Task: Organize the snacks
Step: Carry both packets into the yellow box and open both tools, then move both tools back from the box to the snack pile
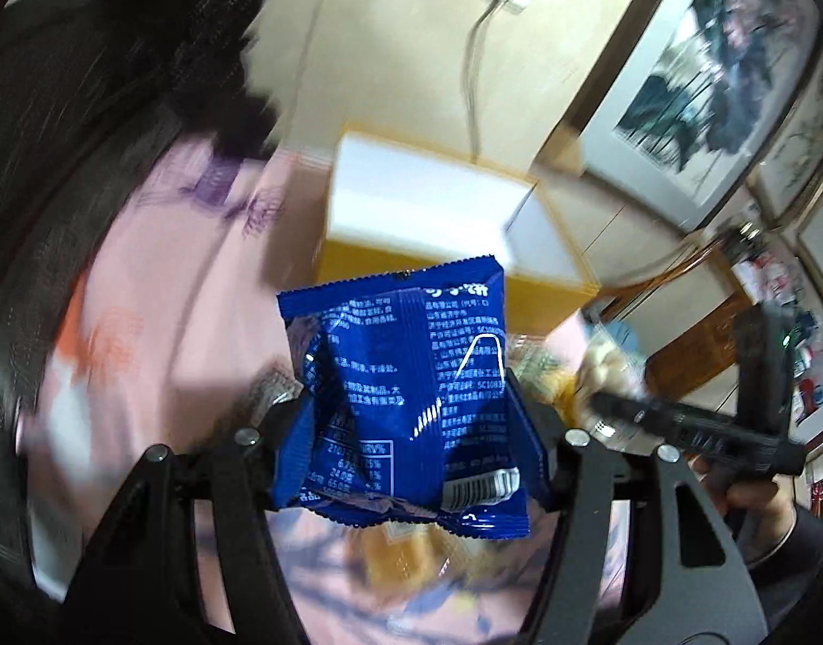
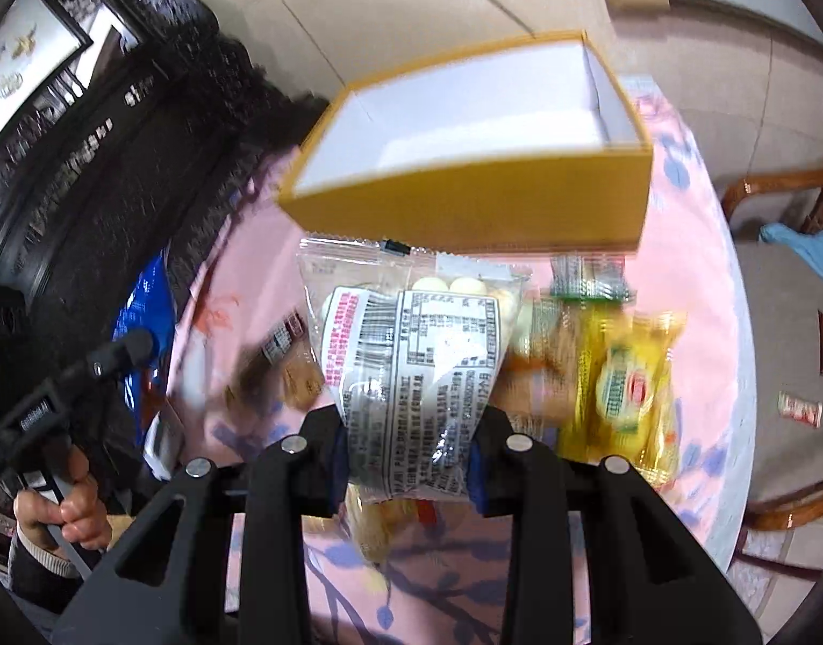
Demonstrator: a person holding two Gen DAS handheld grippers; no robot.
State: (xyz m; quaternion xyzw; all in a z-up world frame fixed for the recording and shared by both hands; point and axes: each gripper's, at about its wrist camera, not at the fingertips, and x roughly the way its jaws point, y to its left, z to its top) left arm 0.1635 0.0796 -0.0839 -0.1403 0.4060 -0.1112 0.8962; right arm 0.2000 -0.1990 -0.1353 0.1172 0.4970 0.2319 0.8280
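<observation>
My left gripper [image 1: 406, 403] is shut on a blue snack packet [image 1: 411, 403], held upright above the pink tablecloth [image 1: 158, 279]. In front of it stands an open yellow box [image 1: 443, 226] with a white inside. My right gripper [image 2: 411, 419] is shut on a clear packet of white round candies [image 2: 416, 371], also lifted over the table. The same yellow box [image 2: 476, 150] lies just beyond that packet. At the left of the right wrist view, a hand holds the left gripper [image 2: 126, 349] with the blue packet [image 2: 148, 301].
Loose snacks lie on the pink cloth: yellow packets [image 2: 626, 381], a green-edged packet [image 2: 588, 274] and a brown one [image 2: 282, 360]. A dark carved cabinet [image 2: 115, 150] stands left, a wooden chair [image 2: 787, 204] right. Framed pictures [image 1: 723, 70] lean against the wall.
</observation>
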